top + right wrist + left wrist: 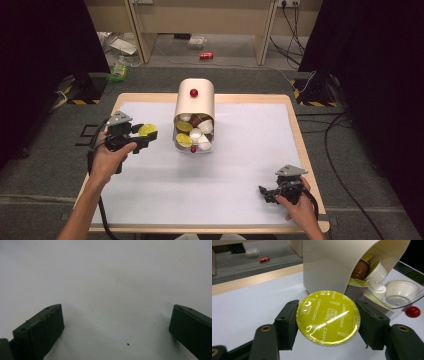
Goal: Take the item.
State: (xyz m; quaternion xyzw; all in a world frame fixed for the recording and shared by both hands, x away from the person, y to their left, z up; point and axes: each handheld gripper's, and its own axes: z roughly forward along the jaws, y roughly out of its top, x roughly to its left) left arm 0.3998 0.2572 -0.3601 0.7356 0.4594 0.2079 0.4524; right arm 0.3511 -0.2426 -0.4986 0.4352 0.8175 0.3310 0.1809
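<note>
A cream capsule dispenser (194,107) with a red knob (193,92) stands at the table's middle back; its clear front drawer (194,137) holds several yellow-green, brown and white coffee capsules. My left gripper (146,132) is to the left of it, shut on a yellow-green capsule (327,318) with "cappuccino" printed on its foil lid, held above the white surface. In the left gripper view the dispenser (329,262) rises just behind the capsule. My right gripper (263,192) rests low near the front right corner, open, with bare white surface between its jaws (115,322).
A white sheet (240,165) covers the wooden table (300,145). A second red knob (412,311) sits at the drawer's front. Beyond the table lie cables, a red can (206,55) and bags on the floor. Dark curtains flank both sides.
</note>
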